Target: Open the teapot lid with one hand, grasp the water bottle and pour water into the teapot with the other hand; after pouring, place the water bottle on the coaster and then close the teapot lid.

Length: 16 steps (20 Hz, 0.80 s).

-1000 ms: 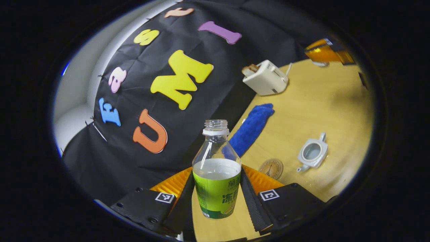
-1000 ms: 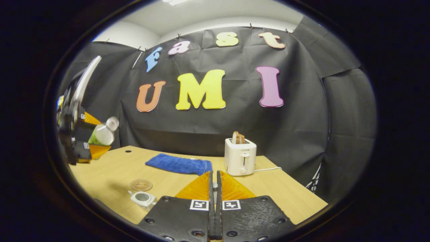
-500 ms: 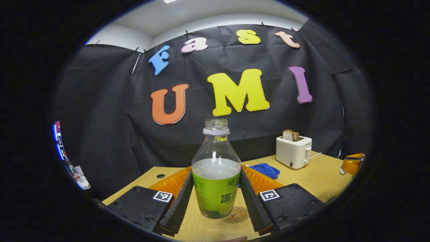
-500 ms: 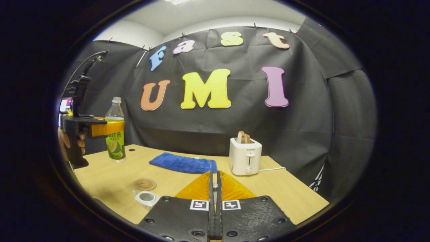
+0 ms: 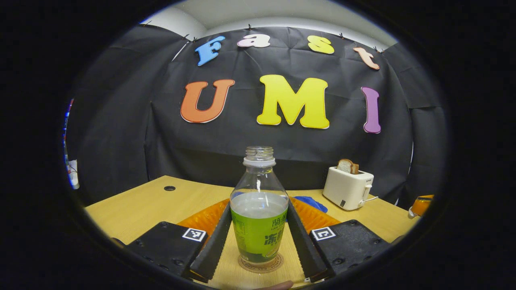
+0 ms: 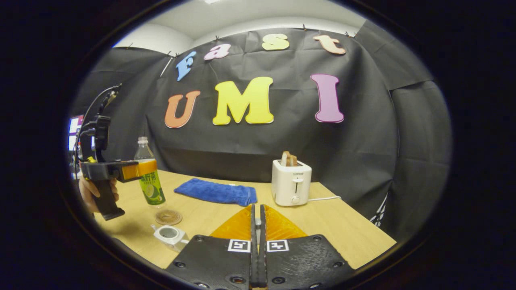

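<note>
My left gripper (image 5: 258,206) is shut on a clear water bottle (image 5: 259,209) with a green label, no cap and water to mid-height. The bottle is upright, its base just over the round brown coaster (image 5: 260,264). From the right gripper view, a hand (image 6: 90,193) holds that left gripper (image 6: 137,169) with the bottle (image 6: 150,181) slightly up and left of the coaster (image 6: 168,217). The white teapot (image 6: 169,234) stands open, without its lid, in front of the coaster. My right gripper (image 6: 257,209) is shut, and a pale bit shows under the right gripper (image 5: 419,204) at its tips.
A white toaster (image 6: 291,187) with a slice of bread stands at the back of the wooden table (image 6: 342,225), its cord trailing right. A blue cloth (image 6: 215,192) lies left of it. The table has a small round hole (image 5: 169,188) near its far left corner.
The bottle went from tilted high over the table to upright, then came down and nearer to the coaster. The right gripper has barely moved and stays shut.
</note>
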Available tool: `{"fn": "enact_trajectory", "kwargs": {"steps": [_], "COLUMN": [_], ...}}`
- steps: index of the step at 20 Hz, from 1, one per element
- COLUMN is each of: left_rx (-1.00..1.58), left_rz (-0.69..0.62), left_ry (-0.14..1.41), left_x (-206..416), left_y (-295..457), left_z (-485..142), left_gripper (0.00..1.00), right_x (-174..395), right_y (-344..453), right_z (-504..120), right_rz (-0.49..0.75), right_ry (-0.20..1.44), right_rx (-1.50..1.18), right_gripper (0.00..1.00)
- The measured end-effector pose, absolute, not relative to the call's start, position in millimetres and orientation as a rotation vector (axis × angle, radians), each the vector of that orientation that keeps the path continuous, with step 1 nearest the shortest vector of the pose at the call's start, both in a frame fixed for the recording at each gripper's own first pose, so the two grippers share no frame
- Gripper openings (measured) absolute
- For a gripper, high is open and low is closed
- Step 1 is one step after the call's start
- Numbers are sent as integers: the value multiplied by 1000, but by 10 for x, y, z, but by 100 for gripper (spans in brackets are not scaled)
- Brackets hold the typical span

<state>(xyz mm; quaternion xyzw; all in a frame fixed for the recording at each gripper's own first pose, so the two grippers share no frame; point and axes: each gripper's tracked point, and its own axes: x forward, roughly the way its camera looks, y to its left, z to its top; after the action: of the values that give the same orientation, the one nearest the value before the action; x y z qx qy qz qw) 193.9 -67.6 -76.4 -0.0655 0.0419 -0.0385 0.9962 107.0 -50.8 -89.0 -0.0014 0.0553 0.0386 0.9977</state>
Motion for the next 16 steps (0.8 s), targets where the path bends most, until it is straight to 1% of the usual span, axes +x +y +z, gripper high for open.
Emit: {"fn": "enact_trajectory", "kwargs": {"steps": [5, 8, 13, 14, 15, 16], "left_rx": [-126, -94, -73, -68, -58, -52], "left_rz": [-100, -94, -92, -83, -73, -66], "left_ry": [94, 93, 62, 59, 57, 50], "left_x": [1946, 1977, 1945, 1935, 1919, 1887], "left_y": [-729, -733, -722, -700, -678, -663], "left_z": [-949, -974, -837, -791, -736, -689], "left_gripper": [80, 82, 83, 84, 89, 91], "right_x": [1090, 1103, 1096, 1091, 1088, 1087], "right_y": [-439, -405, -371, -364, -351, -342], "right_z": [-953, -976, -992, -978, -977, -972], "right_rz": [85, 89, 95, 97, 98, 100], "right_ry": [125, 128, 131, 129, 128, 127], "right_rx": [-14, -20, -25, -25, -25, -24], "right_gripper": [0, 0, 0, 0, 0, 0]}}
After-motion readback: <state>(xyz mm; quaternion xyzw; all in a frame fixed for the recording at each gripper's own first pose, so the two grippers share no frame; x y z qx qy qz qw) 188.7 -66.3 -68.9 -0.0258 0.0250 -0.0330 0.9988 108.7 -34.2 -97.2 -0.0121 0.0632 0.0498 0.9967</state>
